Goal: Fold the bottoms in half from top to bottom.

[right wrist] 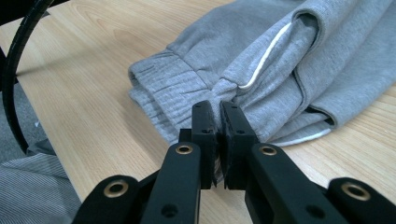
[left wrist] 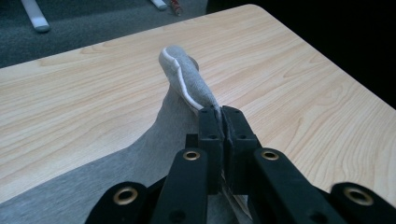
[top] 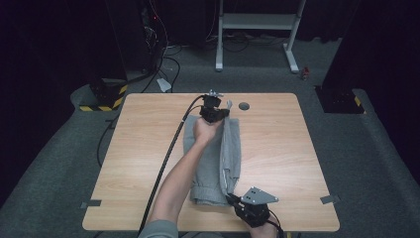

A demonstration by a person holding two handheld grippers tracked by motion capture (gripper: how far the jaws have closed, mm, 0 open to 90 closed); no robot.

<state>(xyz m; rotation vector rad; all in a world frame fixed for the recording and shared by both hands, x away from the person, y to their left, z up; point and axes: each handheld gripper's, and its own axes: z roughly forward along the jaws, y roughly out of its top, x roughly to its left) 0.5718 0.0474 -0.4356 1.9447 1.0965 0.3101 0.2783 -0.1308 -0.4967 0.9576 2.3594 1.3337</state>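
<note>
We pinch the grey sweatpants (top: 218, 158) with both grippers, jaws clamped tight on fabric. Left gripper (left wrist: 219, 112) holds the far hem ahead, right gripper (right wrist: 218, 108) the waistband corner; we keep the edge taut between them while folding.

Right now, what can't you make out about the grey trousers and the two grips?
- High view: the person's forearm covers the middle of the grey trousers.
- Left gripper view: its closed jaws hide how much cloth is pinched.
- Right gripper view: far trouser end cut off by the top edge.
- High view: small dark round spot on the table, too small to identify.
</note>
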